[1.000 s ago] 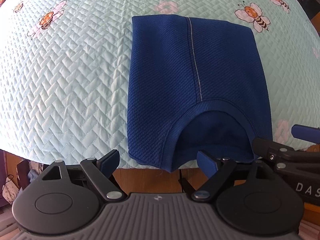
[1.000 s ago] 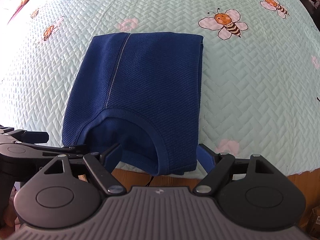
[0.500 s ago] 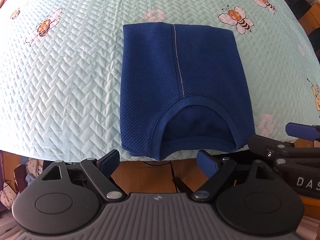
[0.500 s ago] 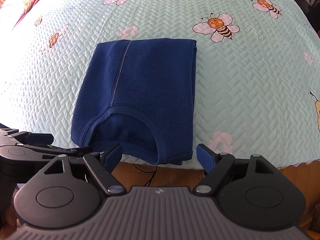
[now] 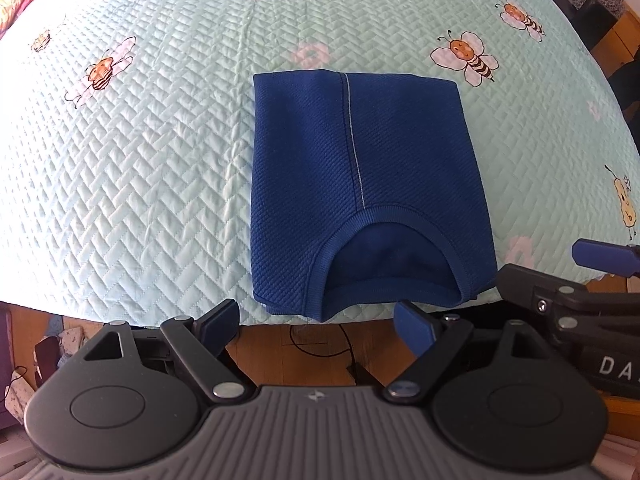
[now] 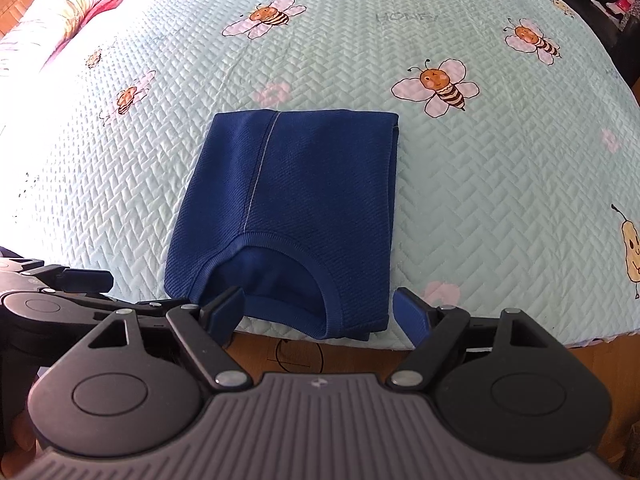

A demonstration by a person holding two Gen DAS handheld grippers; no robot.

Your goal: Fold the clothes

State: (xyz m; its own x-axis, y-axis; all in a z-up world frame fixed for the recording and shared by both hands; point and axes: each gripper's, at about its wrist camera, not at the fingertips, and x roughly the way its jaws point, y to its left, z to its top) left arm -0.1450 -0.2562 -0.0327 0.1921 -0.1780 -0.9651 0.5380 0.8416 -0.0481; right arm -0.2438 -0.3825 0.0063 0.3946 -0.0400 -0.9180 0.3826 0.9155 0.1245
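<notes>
Presently noted: blue garment (image 5: 360, 184) folded into a compact rectangle, lying flat on the quilted bee-print bedspread (image 5: 140, 168), near edge flush with the bed's front border. Ribbed neckline opening (image 5: 384, 256) turned toward both grippers; pale seam line running away from them, marking the long axis as near-to-far across the bed. Left gripper (image 5: 316, 320) spread wide, nothing between the blue pads, held off the front edge of the bed over the wooden floor (image 5: 320, 344), clear of the cloth. Right gripper (image 6: 318, 312) likewise spread and empty, also set off the bed's edge; in its view the left-hand pad overlaps the neckline corner of the garment (image 6: 288, 208), though contact cannot be confirmed and appears unlikely. Garment lies ahead of and below both tools, roughly centred between them: offset slightly right of centre in the left wrist view, slightly left of centre in the right wrist view. Neither hand clearly nearer; both stand just beside the near short edge. Judged state of task: fold on this item appears complete, edges squared, no loose sleeve showing. Any further fold would likely call for both tools to take the two near corners and carry them along the seam toward the far edge. No other clothing visible on the bedspread within either view.
</notes>
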